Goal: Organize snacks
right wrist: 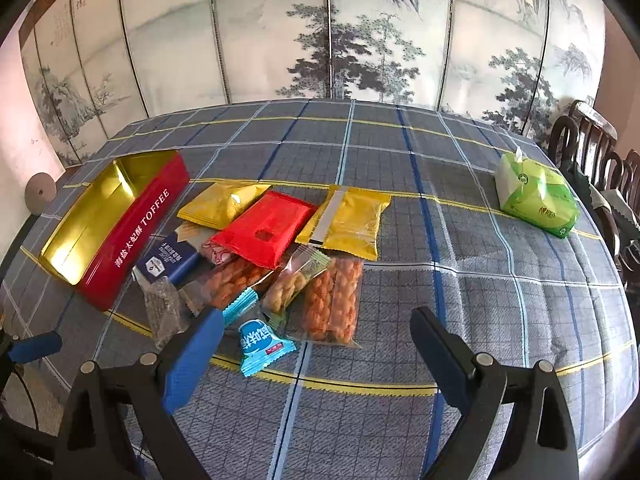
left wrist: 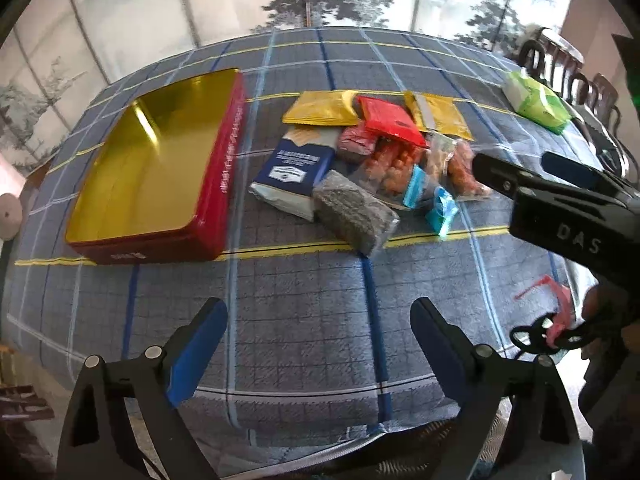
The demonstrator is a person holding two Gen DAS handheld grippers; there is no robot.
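Red rectangular tin gold-lined, crinkly foil packets, plaid tablecloth

Pink packet largely hidden under the red packet; right claw cut off at right frame edge.

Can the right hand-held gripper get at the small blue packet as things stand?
Probably yes. The right hand-held gripper is open and empty, and the blue packet lies at the pile's near edge, uncovered, with only bare tablecloth in front.
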